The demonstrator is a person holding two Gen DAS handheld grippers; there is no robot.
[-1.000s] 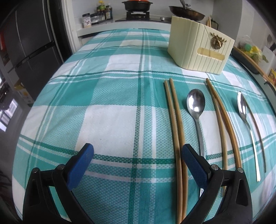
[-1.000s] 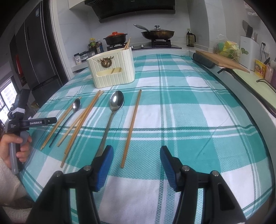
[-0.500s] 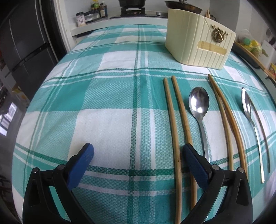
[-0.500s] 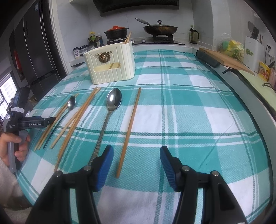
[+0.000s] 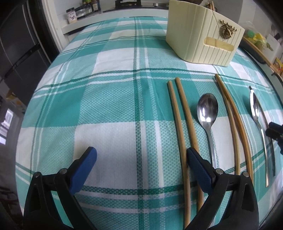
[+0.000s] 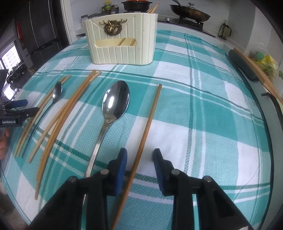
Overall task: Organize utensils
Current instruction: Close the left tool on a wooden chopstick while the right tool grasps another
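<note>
A cream utensil holder [image 6: 122, 39] stands at the back of the checked tablecloth; it also shows in the left wrist view [image 5: 203, 37]. My right gripper [image 6: 139, 159] is open, low over the cloth, its fingers on either side of a single wooden chopstick [image 6: 150, 122]. A large steel spoon [image 6: 113, 108] lies just left of it. Further left lie a chopstick pair [image 6: 65, 111], a small spoon [image 6: 55, 93] and another pair. My left gripper [image 5: 139, 157] is open and empty; its right finger [image 5: 198, 168] is over a chopstick pair [image 5: 184, 123] beside a spoon [image 5: 207, 113].
The stove with a pot [image 6: 137, 4] and a pan [image 6: 190, 12] is behind the table. A cutting board and a dark roll [image 6: 244, 65] lie along the right edge. A black fridge [image 6: 42, 31] stands at left. My left gripper shows in the right wrist view [image 6: 16, 109].
Both grippers have moved forward and lower toward the utensils. My right gripper has shifted so the single chopstick lies between its fingers, and its jaws have narrowed.
</note>
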